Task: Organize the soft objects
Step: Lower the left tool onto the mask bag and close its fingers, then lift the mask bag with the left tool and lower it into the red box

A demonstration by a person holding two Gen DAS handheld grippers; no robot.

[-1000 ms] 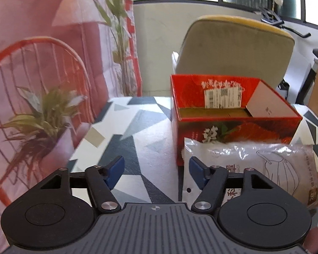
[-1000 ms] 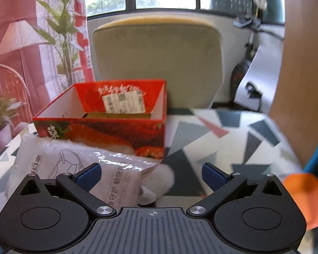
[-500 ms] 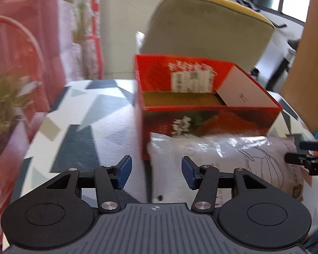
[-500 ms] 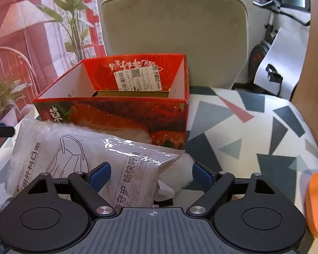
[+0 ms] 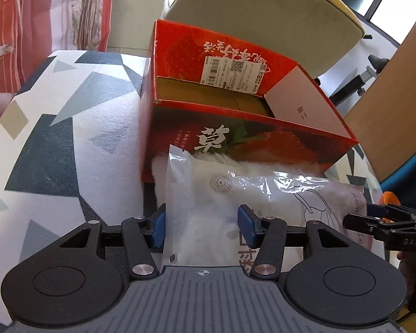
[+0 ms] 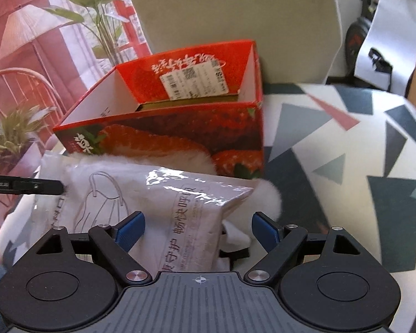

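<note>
Both hand-held grippers have tipped downward and come in closer over the plastic packet since a second ago, and their jaws have narrowed. Now the left hand-held gripper (image 5: pixel 202 229) straddles the left end of the packet (image 5: pixel 235 194), its blue pads (image 5: pixel 159 229) standing at either side of the plastic without visibly squeezing it, so it reads as open. Over the packet's other end, the right hand-held gripper (image 6: pixel 198 229) is angled down with its jaws wide apart; only its left pad (image 6: pixel 130 227) lies against the wrapper, and it grips nothing. The packet lies flat on the patterned worktop (image 5: pixel 69 127), on top of a white fluffy item (image 6: pixel 269 197), both pressed against the front wall of the red strawberry box (image 5: pixel 263 138). Standing open, that box shows only a brown cardboard floor and a label (image 5: pixel 233 75) on its far wall.
</note>
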